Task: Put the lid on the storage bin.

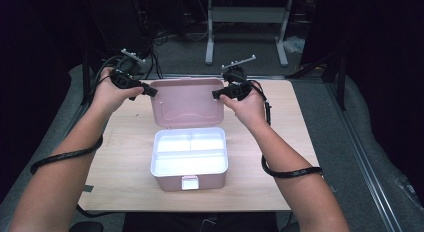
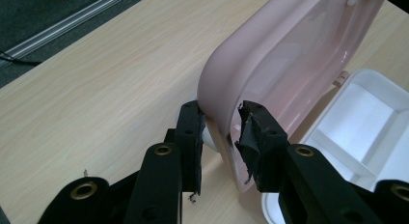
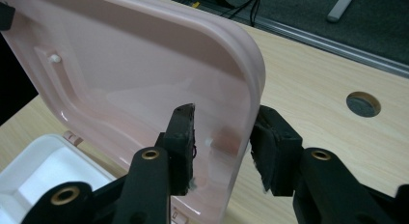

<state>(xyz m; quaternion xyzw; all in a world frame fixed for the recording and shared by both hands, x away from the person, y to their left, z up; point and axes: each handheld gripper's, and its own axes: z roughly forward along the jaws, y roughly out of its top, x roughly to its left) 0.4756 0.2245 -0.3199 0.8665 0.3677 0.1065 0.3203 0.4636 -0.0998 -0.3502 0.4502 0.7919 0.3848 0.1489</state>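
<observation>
A pink box [image 1: 189,179] with a white divided tray [image 1: 190,152] inside stands mid-table, its pink lid [image 1: 186,103] swung up and back. My left gripper [image 1: 150,91] straddles the lid's left edge, and my right gripper [image 1: 216,94] straddles its right edge. In the left gripper view the lid [image 2: 299,50] rim runs between the jaws of the left gripper [image 2: 221,120], with a small gap at one pad. In the right gripper view the right gripper [image 3: 224,125] has one jaw inside the lid [image 3: 125,74] and one outside, not pressing.
The box sits on a light wooden table [image 1: 125,157] with a round cable hole [image 3: 363,104] near its far right. A pink latch [image 1: 189,182] is on the box's front wall. Grey floor and a metal stand [image 1: 247,14] lie beyond the table.
</observation>
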